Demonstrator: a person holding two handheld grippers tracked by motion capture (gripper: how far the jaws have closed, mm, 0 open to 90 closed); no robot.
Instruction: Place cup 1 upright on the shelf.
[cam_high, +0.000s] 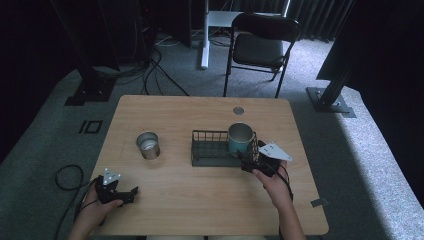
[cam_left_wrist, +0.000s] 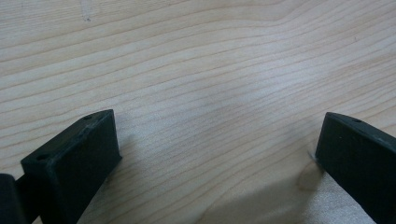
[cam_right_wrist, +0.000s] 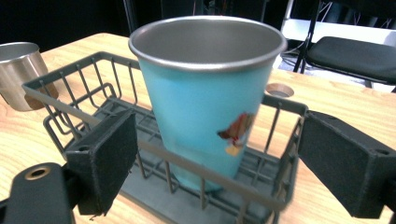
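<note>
Both jaws of my right gripper (cam_right_wrist: 210, 163) stand wide apart just before the blue cup (cam_right_wrist: 208, 98) upright in the wire basket (cam_right_wrist: 70, 84). My left gripper (cam_left_wrist: 215, 154) gapes over bare table (cam_left_wrist: 196, 60), holding nothing.

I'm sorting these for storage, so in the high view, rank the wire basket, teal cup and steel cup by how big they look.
1. Wire basket, clearly largest.
2. Teal cup.
3. Steel cup, looks only slightly smaller than the teal one, so that order is unsure.
</note>
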